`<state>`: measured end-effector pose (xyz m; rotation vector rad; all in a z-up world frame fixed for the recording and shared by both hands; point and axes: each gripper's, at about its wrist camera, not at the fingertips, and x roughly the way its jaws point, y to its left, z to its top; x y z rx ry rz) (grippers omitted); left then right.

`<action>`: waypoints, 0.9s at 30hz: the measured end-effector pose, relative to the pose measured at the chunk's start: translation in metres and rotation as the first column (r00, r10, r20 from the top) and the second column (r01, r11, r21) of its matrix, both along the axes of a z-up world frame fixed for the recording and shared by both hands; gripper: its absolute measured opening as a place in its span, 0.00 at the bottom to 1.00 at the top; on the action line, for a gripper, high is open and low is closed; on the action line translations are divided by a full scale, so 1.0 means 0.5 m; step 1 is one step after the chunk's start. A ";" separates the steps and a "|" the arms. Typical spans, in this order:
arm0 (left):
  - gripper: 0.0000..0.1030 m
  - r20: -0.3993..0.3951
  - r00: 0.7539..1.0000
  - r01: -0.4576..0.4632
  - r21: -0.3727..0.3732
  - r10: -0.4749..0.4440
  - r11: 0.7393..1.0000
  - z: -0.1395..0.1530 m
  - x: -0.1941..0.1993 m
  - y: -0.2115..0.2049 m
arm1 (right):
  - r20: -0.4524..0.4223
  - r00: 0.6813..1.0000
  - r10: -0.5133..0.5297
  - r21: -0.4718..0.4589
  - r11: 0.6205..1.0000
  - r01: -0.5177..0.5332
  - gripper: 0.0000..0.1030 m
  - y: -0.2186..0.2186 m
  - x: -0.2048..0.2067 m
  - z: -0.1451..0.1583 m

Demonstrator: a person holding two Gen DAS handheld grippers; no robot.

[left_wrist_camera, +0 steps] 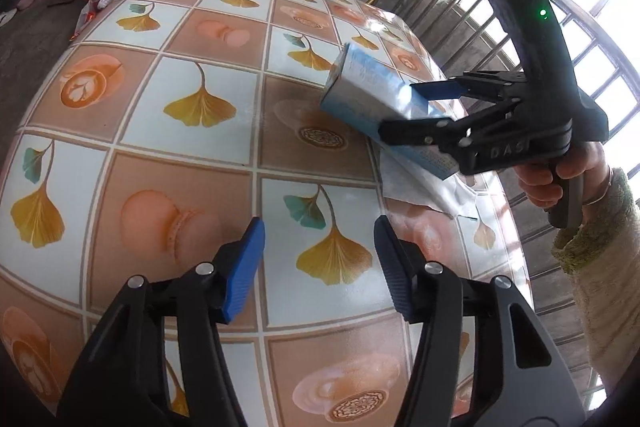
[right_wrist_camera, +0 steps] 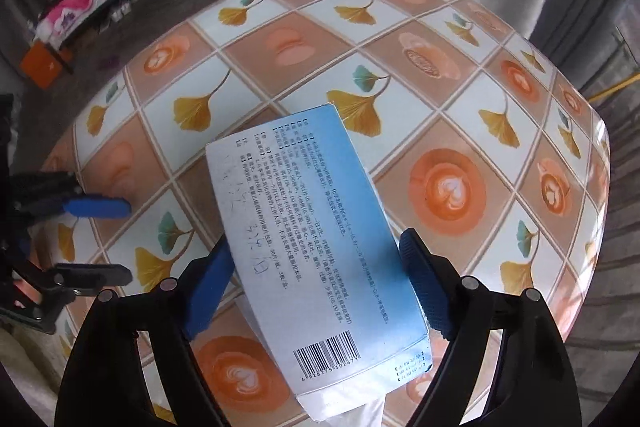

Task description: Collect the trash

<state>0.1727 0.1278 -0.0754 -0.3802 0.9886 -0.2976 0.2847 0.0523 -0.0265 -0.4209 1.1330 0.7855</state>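
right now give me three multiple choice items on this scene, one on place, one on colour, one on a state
1. Where is the blue and white box?
A. between the right hand-held gripper pads
B. on the floor
C. in a bin

2. What colour are the pads of the left hand-held gripper?
A. red
B. blue
C. green

3. What is between the left gripper's pads?
A. a bottle
B. the box
C. nothing

Answers: 1 A, the pads flank the box's sides. 2 B, both pads show blue. 3 C, only the tablecloth shows behind the gap.
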 end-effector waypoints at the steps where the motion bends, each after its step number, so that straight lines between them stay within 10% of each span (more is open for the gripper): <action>1: 0.48 -0.002 1.000 0.009 -0.012 -0.009 1.000 -0.001 0.001 -0.004 | -0.002 0.999 -0.032 0.032 0.999 0.032 0.77 -0.019 0.001 0.016; 7: 0.44 0.000 0.998 0.059 -0.045 -0.059 0.997 -0.004 0.013 -0.040 | -0.114 0.953 -0.281 0.262 0.917 0.302 0.77 -0.178 -0.001 0.100; 16: 0.37 0.023 0.996 0.084 -0.026 -0.083 0.996 0.011 0.073 -0.113 | -0.235 0.747 -0.623 0.278 0.693 0.665 0.77 -0.379 -0.157 0.023; 21: 0.36 0.068 0.986 0.154 -0.045 -0.151 0.987 0.036 0.098 -0.179 | -0.349 0.625 -0.698 0.319 0.539 0.780 0.77 -0.463 -0.250 -0.043; 27: 0.35 0.069 0.984 0.155 0.130 -0.165 0.979 0.023 0.136 -0.249 | -0.407 0.596 -0.692 0.341 0.490 0.802 0.77 -0.497 -0.299 -0.077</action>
